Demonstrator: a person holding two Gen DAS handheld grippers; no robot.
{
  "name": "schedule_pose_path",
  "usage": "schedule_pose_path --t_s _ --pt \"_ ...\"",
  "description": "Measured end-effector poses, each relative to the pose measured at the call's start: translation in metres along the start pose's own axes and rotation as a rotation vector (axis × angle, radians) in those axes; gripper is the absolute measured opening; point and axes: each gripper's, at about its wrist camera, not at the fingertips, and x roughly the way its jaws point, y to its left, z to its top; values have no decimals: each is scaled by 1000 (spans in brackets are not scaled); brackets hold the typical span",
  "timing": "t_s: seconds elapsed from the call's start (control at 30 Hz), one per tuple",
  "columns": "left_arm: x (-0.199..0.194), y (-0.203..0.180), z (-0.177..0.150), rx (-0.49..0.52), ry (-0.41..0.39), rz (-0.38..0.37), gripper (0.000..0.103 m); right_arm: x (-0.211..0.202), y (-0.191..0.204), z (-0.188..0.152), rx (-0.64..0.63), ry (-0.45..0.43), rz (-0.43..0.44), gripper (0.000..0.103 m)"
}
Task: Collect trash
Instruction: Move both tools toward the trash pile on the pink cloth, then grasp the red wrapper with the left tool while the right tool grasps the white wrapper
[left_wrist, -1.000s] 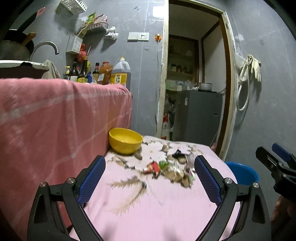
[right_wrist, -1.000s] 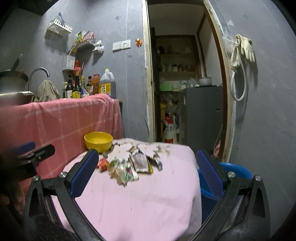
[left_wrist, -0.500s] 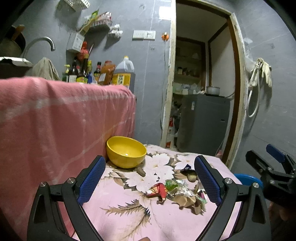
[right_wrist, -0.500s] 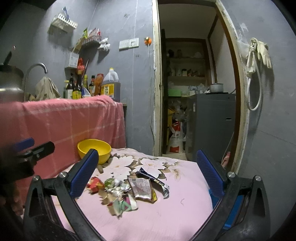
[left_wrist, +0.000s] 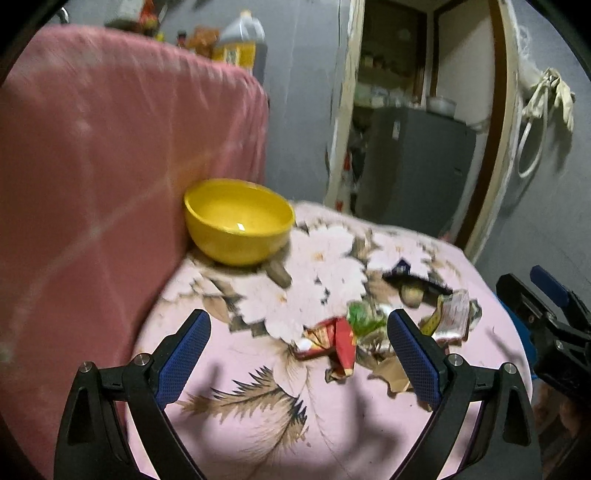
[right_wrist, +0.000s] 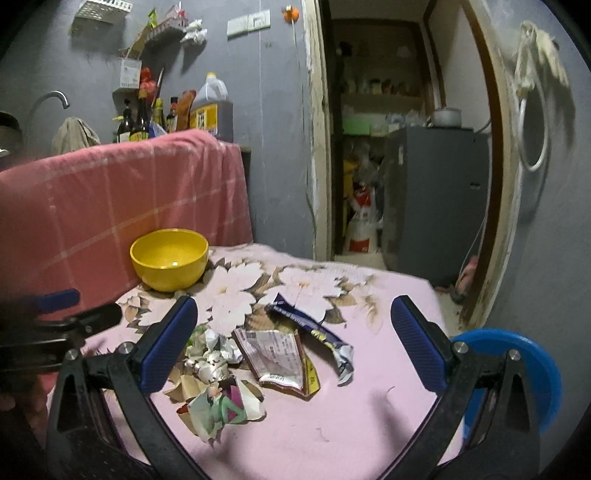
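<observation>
A heap of torn wrappers and crumpled foil (right_wrist: 258, 365) lies on the pink flowered cloth (right_wrist: 354, 413); it also shows in the left wrist view (left_wrist: 354, 339). A red wrapper (left_wrist: 341, 341) lies at the heap's left side. A yellow bowl (left_wrist: 238, 219) stands empty at the back left, also in the right wrist view (right_wrist: 169, 258). My left gripper (left_wrist: 299, 354) is open and empty above the cloth, left of the heap. My right gripper (right_wrist: 293, 345) is open and empty, low over the heap.
A blue bin (right_wrist: 517, 373) stands on the floor past the cloth's right edge. A pink draped counter (left_wrist: 110, 166) rises at the left, with bottles (right_wrist: 177, 110) on top. An open doorway with a grey cabinet (right_wrist: 432, 199) lies behind.
Both grippers have moved forward and down toward the heap and tilted downward. The bowl and wrappers look larger and nearer. Nothing has been taken hold of.
</observation>
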Motion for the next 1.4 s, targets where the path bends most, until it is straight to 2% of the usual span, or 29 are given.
schedule_pose_path --t_s 0.07,0.2,0.4,0.57,0.67,0.73,0.8,1.0,1.1,1.4 --pt "10 2 0 -8 41 -24 89 9 -1 -1 14 41 20 103" --pt "27 4 -1 -27 117 -75 77 33 0 -6 8 154 40 90" --pt "41 4 -1 -29 189 -112 64 61 3 -18 17 305 82 86" --pt "56 9 1 -60 242 -144 63 77 4 -25 24 378 82 83" --pt "62 12 2 -84 265 -157 60 84 4 -27 24 405 78 77" --pt "65 12 3 -86 276 -165 49 86 3 -27 33 416 79 71" --pt "66 12 3 -86 288 -179 44 87 1 -27 42 417 76 67" --pt "58 11 2 -99 282 -206 37 85 -1 -27 70 415 87 64" --pt "52 8 2 -90 267 -202 28 80 0 -24 71 398 90 64" --pt "30 0 7 -106 179 -219 27 49 -1 -10 78 281 111 64"
